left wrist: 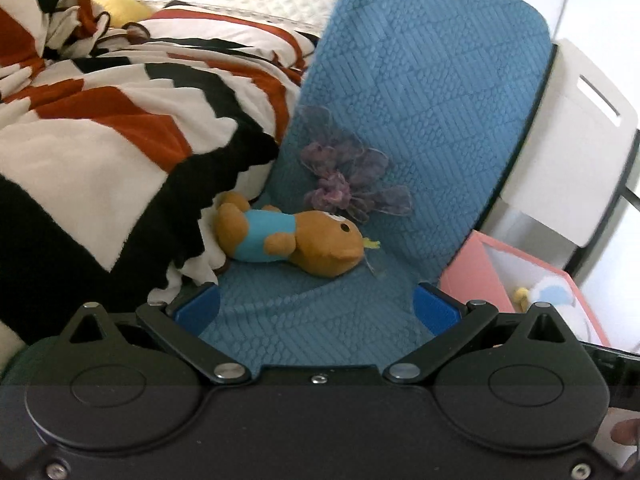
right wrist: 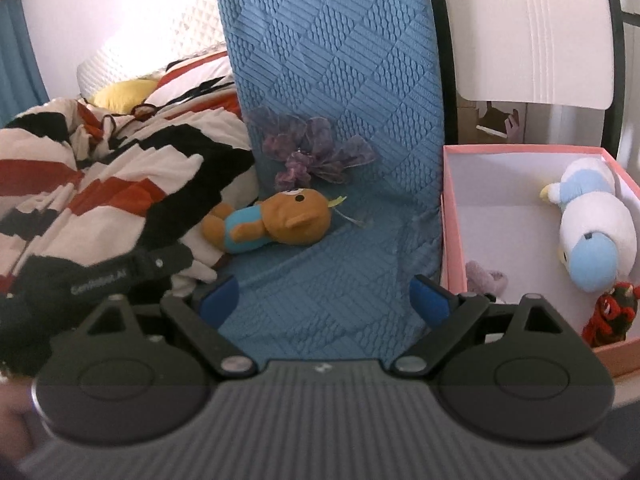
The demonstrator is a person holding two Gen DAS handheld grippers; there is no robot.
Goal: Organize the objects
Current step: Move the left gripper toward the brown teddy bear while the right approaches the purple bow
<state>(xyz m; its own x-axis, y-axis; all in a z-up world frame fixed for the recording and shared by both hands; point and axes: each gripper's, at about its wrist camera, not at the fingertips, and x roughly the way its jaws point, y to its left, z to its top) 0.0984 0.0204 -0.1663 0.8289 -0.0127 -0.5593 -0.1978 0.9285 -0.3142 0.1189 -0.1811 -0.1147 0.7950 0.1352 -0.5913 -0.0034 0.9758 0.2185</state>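
Site: bed with blue quilted cover [right wrist: 340, 80], striped blanket [right wrist: 100, 184] heaped along its left side, pink box [right wrist: 450, 216] at its right edge.

Left gripper [left wrist: 316, 312]: fingers wide apart, holding nothing, low over the cover. Right gripper [right wrist: 326, 298]: fingers likewise spread, empty.

Loose on the cover, 2 items:
- 1 brown plush bear [right wrist: 272, 224] in a blue shirt, lying on its side, legs touching the blanket's edge.
- 1 purple gauze bow [right wrist: 312, 156], just behind the bear's head, flat on the cover.

In the box, 3 items seen: 1 white-and-blue plush bird [right wrist: 592, 232], 1 red-and-dark toy [right wrist: 610, 316] near the front corner, 1 pale lilac item [right wrist: 484, 278], partly hidden by the right gripper.

Step in hand, as judged: collect the bear for the box. Advice: close across the torso, not a limb; keep the pads clear of the blanket fringe and the bow's loops; lift before crossing the box wall.
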